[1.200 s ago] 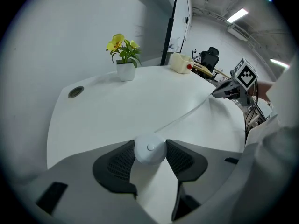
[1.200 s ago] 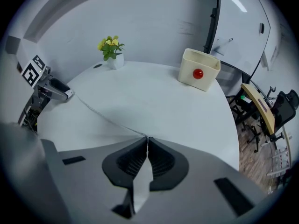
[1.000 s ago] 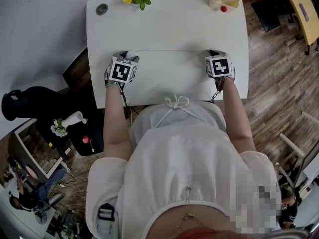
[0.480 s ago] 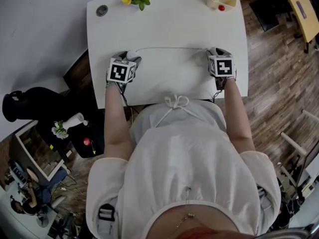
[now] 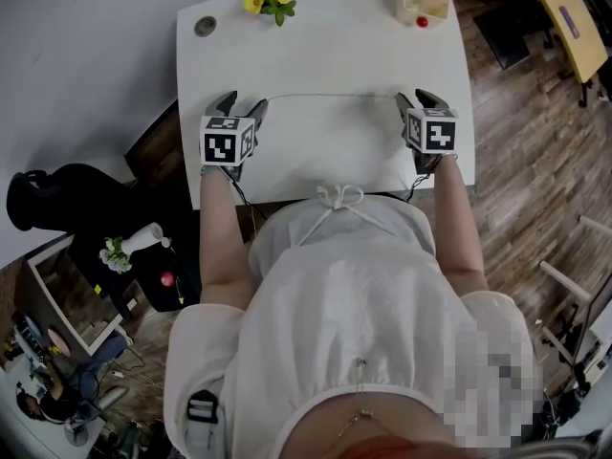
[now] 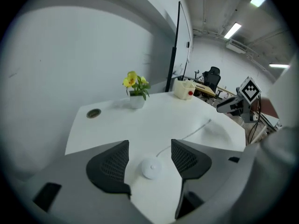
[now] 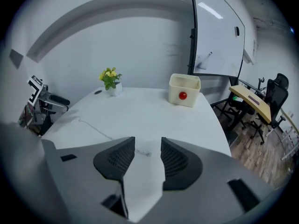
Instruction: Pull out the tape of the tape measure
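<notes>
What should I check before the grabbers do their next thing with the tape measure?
1. Tape pulled out: ok. The tape lies stretched along the table.
2. Left gripper free of the case: ok. Its jaws have just been opening; the round case sits on the table below them, untouched.
3. Right gripper free of the tape: ok. Its jaws have just been opening; the tape end lies below them, untouched.
4. Tape will stay out by itself: cannot tell.

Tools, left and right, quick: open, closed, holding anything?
Left tool: open, jaws just been opening; tape measure case lies untouched beneath them.
Right tool: open, jaws just been opening; tape end lies loose beneath them.
</notes>
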Demonstrator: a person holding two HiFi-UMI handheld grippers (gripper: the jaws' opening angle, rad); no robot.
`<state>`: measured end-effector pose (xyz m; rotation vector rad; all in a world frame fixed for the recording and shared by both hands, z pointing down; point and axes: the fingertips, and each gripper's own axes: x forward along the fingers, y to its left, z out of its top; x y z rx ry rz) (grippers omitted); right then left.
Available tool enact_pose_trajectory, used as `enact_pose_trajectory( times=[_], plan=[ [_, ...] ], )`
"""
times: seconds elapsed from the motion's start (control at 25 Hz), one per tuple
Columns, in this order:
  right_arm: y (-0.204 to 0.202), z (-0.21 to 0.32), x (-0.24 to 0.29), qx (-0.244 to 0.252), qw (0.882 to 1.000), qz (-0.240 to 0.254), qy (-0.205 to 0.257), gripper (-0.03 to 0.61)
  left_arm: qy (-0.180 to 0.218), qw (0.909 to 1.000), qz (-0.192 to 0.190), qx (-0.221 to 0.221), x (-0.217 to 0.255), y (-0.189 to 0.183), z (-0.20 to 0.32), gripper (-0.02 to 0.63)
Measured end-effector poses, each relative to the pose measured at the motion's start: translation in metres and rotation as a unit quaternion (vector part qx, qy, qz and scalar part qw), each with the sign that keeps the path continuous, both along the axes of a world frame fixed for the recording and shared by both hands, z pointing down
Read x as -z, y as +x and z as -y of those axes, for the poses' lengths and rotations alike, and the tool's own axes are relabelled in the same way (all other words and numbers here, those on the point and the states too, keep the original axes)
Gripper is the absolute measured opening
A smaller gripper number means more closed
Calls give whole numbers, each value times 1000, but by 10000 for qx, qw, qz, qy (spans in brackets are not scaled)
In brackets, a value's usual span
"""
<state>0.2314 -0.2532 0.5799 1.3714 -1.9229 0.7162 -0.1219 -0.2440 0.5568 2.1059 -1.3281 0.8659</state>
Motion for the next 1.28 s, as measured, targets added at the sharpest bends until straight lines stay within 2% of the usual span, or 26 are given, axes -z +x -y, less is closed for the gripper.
enact_pose_trajectory(
  times=[0.12, 0.2, 0.36, 0.44, 0.56, 0.76, 0.92, 1.28],
  plan=[
    [-7, 8, 29, -14, 9989, 158, 439, 144, 543, 9985, -51, 16, 36, 1, 9, 293],
    [-13, 14, 52, 43, 9964, 226, 810, 119, 1009, 9948, -111, 57, 65, 3, 15, 260],
    [-29, 22, 98, 344, 9870, 152, 1561, 45, 1878, 9816, -338, 64, 123, 11, 20, 183],
    [-36, 24, 119, 484, 9809, 86, 1885, 15, 2239, 9737, -421, -17, 148, 16, 18, 97],
    [-48, 26, 148, 626, 9709, 231, 2298, 6, 2619, 9637, -496, -156, 176, 22, 15, 46],
    [-59, 22, 187, 769, 9532, 545, 2873, 6, 3053, 9505, -540, -225, 207, 26, 10, 25],
    [-61, 18, 205, 844, 9399, 653, 3244, 5, 3225, 9442, -626, -247, 219, 29, 5, 20],
    [-72, 11, 203, 1131, 9375, 699, 3215, 0, 3340, 9395, -648, -396, 227, 37, 1, 20]
  ],
)
